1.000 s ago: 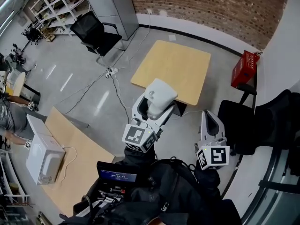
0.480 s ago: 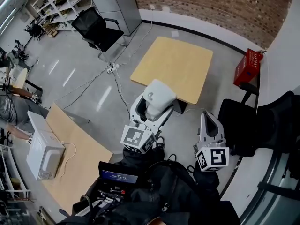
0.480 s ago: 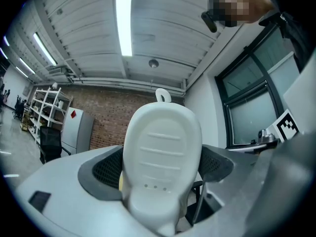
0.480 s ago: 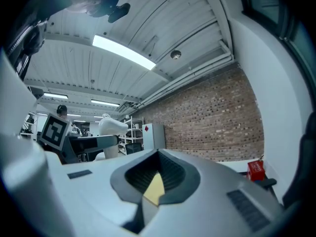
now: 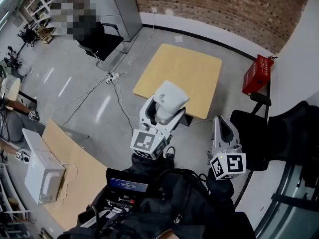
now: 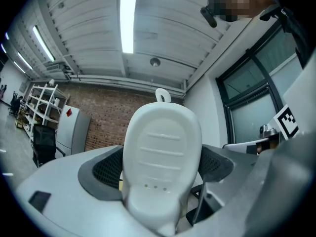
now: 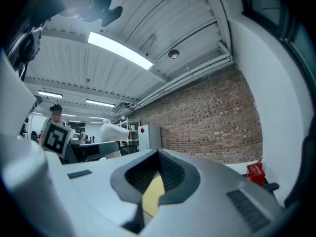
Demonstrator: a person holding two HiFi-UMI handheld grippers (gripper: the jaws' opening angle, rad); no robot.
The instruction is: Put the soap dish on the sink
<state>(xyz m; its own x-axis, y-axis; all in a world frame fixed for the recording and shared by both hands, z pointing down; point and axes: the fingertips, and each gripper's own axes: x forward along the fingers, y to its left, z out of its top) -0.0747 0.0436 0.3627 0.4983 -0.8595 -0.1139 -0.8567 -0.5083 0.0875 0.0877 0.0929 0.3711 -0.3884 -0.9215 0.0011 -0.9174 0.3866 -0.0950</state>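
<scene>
A white oval soap dish (image 5: 170, 96) with a small hanging loop is held in the air, well above the floor, by my left gripper (image 5: 160, 111), which is shut on it. In the left gripper view the ribbed soap dish (image 6: 162, 157) stands upright between the dark pads (image 6: 105, 169) and fills the middle. To the right, my right gripper (image 5: 222, 122) is held at about the same height. Its jaws stand together with nothing between them. In the right gripper view, that gripper (image 7: 157, 174) points toward a brick wall. No sink shows in any view.
A square wooden table (image 5: 179, 76) stands on the grey floor below the grippers. A red crate (image 5: 255, 73) sits at the right wall, with black chairs (image 5: 259, 133) near it. A microwave (image 5: 42, 176) rests on another wooden table (image 5: 79, 173) at the lower left. Cables and a power strip (image 5: 110, 77) lie on the floor.
Both grippers keep nearly the same place and grip. The room below has drifted a little left in the head view.
</scene>
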